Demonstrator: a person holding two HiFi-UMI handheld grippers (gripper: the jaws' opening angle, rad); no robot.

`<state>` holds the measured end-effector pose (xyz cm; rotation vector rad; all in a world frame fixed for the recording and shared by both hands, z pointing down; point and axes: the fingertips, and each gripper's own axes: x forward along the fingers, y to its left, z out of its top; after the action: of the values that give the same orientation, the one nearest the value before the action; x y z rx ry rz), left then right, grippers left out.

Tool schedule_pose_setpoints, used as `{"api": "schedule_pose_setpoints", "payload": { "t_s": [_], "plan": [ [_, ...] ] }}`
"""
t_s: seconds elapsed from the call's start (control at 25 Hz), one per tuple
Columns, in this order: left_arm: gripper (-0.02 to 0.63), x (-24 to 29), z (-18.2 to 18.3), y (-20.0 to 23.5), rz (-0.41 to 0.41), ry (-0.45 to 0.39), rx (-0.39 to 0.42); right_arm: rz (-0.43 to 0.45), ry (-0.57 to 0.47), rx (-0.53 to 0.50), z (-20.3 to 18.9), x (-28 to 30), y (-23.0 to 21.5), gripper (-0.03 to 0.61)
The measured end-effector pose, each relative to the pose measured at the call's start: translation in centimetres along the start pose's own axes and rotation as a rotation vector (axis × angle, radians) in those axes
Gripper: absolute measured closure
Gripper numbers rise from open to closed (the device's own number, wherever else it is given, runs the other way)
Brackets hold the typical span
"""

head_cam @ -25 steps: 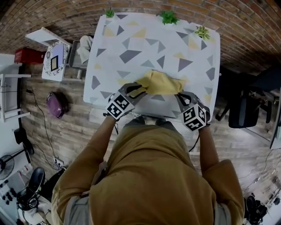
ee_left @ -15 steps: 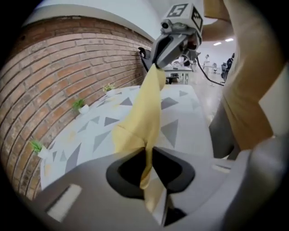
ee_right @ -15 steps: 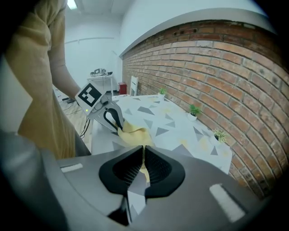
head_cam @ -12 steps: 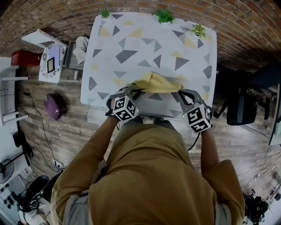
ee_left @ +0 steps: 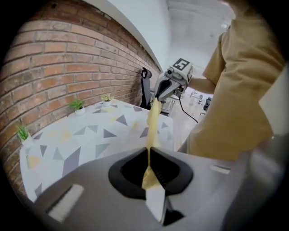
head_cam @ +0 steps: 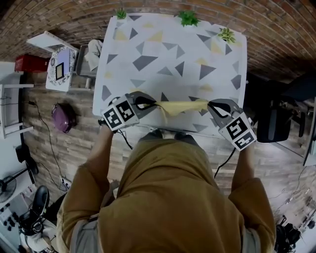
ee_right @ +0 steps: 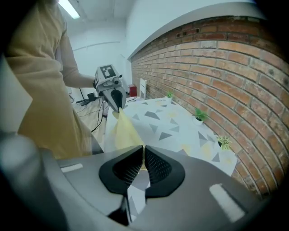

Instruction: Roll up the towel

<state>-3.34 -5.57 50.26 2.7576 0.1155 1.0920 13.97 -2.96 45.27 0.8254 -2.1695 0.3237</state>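
My left gripper clamped on yellow towel end, right gripper pinching other end; towel stretched between them, mid-frame, over table lower edge.

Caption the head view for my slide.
Yellow towel stretched taut between left gripper and right gripper, each clamping one end, at the table's near edge.

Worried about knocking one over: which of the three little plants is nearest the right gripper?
The pale yellowish plant by the table's far right corner; the two greener plants stand further left along that edge.
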Motion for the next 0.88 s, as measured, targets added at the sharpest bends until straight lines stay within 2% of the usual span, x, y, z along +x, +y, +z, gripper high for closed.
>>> {"api": "schedule_pose_setpoints", "payload": {
  "t_s": [0.12, 0.28, 0.4, 0.52, 0.68, 0.76, 0.88],
  "plan": [
    [0.538, 1.6, -2.3, 2.0, -0.064, 0.044, -0.086, 0.061, 0.076, -0.010, -1.5, 3.1, -0.8, 0.558],
    [0.538, 4.2, -5.0, 4.5, -0.092, 0.137, -0.136, 0.111, 0.179, -0.006, -3.2, 7.6, -2.1, 0.558],
    [0.537, 4.9, -5.5, 6.9, -0.060, 0.158, -0.163, 0.078, 0.213, 0.003, -3.5, 9.3, -3.8, 0.558],
    [0.535, 4.9, -6.1, 9.3, 0.008, 0.172, -0.190, 0.000, 0.202, 0.037, -3.4, 10.5, -5.8, 0.557],
    [0.517, 4.1, -6.2, 10.3, 0.157, 0.187, -0.135, -0.125, 0.227, 0.068, -4.9, 12.4, -7.7, 0.554],
    [0.517, 3.7, -5.3, 8.8, 0.185, 0.155, -0.095, -0.158, 0.234, 0.065, -5.9, 13.2, -7.7, 0.547],
    [0.517, 4.3, -4.8, 5.0, 0.165, 0.140, 0.017, -0.177, 0.231, -0.004, -6.4, 13.2, -6.2, 0.438]
  ]
}}
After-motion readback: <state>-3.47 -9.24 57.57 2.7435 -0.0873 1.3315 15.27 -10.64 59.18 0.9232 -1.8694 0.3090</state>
